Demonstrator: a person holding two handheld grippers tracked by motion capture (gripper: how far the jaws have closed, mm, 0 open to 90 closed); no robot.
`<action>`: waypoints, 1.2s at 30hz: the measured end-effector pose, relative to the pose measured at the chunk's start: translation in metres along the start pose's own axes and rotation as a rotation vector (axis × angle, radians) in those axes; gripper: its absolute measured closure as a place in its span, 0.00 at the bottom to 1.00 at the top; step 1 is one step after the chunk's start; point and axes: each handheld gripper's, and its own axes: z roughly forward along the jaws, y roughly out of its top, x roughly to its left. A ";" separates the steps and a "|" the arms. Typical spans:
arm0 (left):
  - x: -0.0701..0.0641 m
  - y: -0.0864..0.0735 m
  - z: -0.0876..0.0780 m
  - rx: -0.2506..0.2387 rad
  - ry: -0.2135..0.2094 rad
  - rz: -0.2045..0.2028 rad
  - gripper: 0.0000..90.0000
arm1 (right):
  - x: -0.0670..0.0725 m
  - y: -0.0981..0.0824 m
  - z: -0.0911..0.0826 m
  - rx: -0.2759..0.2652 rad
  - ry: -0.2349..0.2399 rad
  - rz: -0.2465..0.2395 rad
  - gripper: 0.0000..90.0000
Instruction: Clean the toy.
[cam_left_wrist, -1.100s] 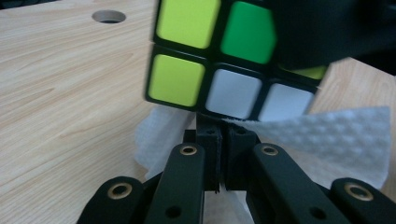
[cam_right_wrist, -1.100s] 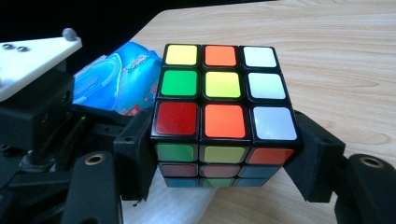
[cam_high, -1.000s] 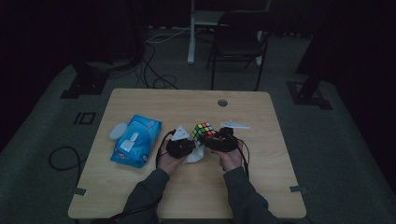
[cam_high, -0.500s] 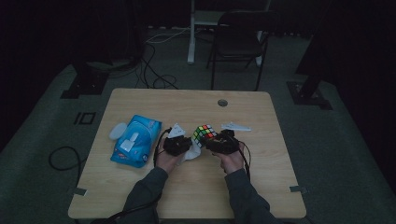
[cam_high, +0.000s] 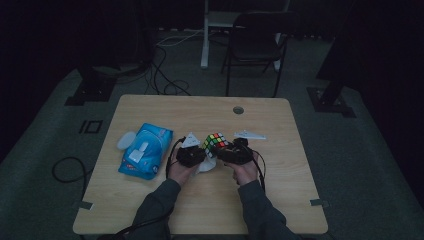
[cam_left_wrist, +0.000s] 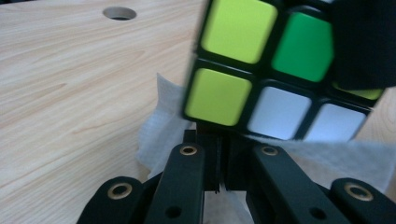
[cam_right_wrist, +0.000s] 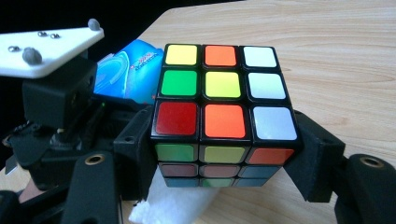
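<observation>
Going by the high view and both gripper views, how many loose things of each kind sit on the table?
Puzzle cube: 1
White tissue: 1
Blue wipes pack: 1
White round lid: 1
White three-cornered plate: 1
Total: 5

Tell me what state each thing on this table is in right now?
Puzzle cube: scrambled, lifted, clamped between the right gripper's jaws.
Left gripper: jaws shut on the white tissue under the cube.
Blue wipes pack: lying flat, its lid closed.
Chair: upright beyond the table.
</observation>
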 end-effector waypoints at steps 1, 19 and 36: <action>-0.003 0.000 0.001 0.003 -0.013 0.008 0.97 | 0.000 0.001 0.000 -0.001 -0.001 0.001 0.38; 0.000 0.006 -0.004 -0.004 0.005 0.017 0.97 | -0.007 0.001 -0.007 -0.013 -0.025 0.005 0.38; -0.014 0.003 0.005 0.030 -0.030 0.056 0.97 | 0.001 0.004 0.002 -0.014 -0.003 0.011 0.38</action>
